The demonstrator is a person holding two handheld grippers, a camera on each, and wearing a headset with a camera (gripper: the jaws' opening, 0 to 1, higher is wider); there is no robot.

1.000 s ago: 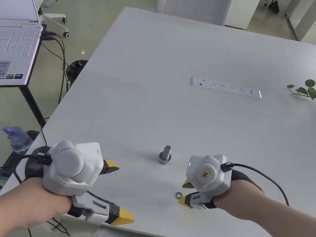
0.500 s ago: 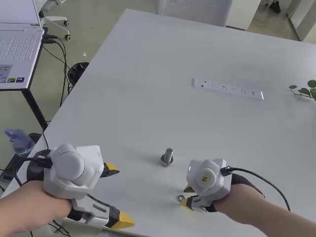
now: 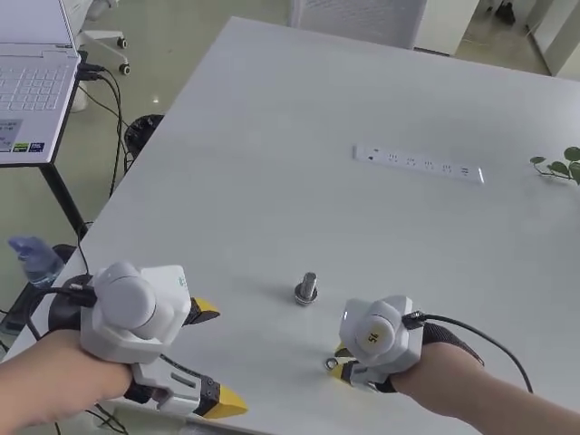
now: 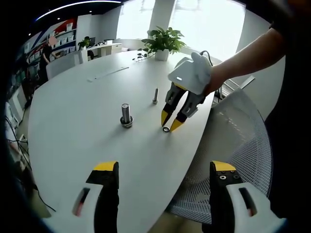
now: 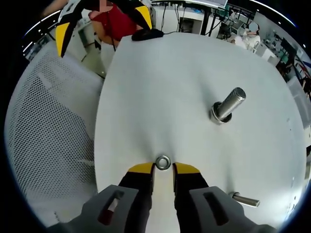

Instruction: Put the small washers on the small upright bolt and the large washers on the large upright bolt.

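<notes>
A steel washer (image 5: 163, 162) lies flat on the white table (image 3: 272, 136) near its front edge. My right gripper (image 5: 164, 167) has its yellow tips pinched in on it; the washer (image 3: 331, 364) also shows at those tips in the head view. The large upright bolt (image 3: 306, 289) stands a little beyond, with a washer round its base (image 5: 214, 115). The thin small bolt (image 4: 155, 95) stands farther off. My left gripper (image 4: 163, 168) hovers open off the table's left corner, nothing between its jaws. From there the right gripper (image 4: 172, 120) is seen tipped down onto the washer (image 4: 166, 129).
A white power strip (image 3: 417, 164) lies farther back on the table, and a plant (image 3: 564, 165) is at the right edge. A laptop (image 3: 27, 72) sits on a side desk at left. A mesh chair (image 4: 238, 131) stands by the table's near edge.
My right gripper has sunk slightly toward the table over the washer. The left gripper has stayed where it was.
</notes>
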